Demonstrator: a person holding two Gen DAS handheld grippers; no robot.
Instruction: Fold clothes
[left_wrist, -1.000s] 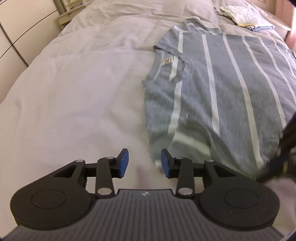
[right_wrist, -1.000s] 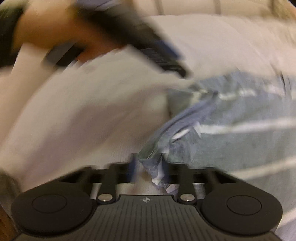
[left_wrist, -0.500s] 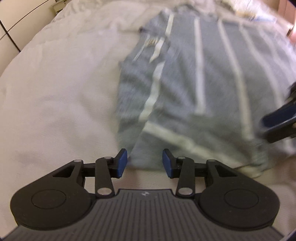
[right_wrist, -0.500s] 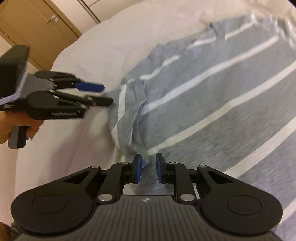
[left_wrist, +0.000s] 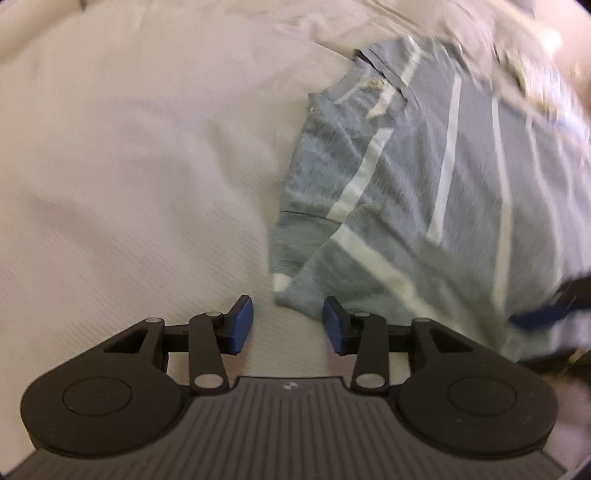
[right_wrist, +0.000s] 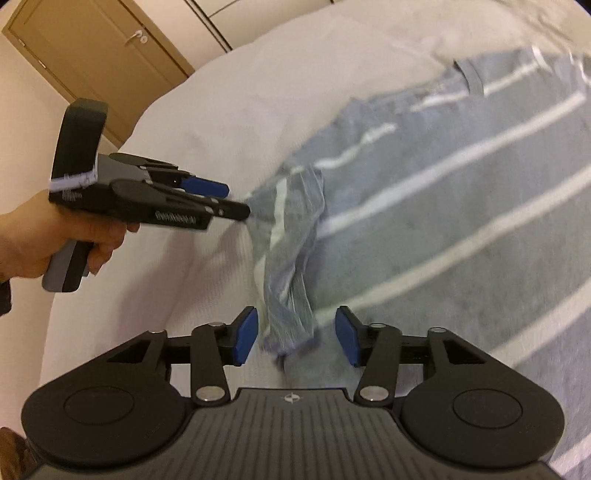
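Observation:
A grey-blue T-shirt with white stripes (left_wrist: 424, 192) lies spread on the white bed, a sleeve folded in over its body. My left gripper (left_wrist: 287, 325) is open and empty, its jaws just short of the shirt's near corner; it also shows in the right wrist view (right_wrist: 225, 201). My right gripper (right_wrist: 295, 336) is open, its jaws on either side of a bunched sleeve end (right_wrist: 291, 295) that lies loose between them. The shirt fills the right of that view (right_wrist: 461, 206).
The white bedspread (left_wrist: 129, 166) stretches left of the shirt. A wooden door (right_wrist: 92, 48) and a wall stand beyond the bed's far side. My right gripper's dark tip shows at the right edge of the left wrist view (left_wrist: 546, 314).
My right gripper has opened and let the bunched sleeve end drop. My left gripper stays open and has shifted left, so the shirt's corner now lies just ahead of it.

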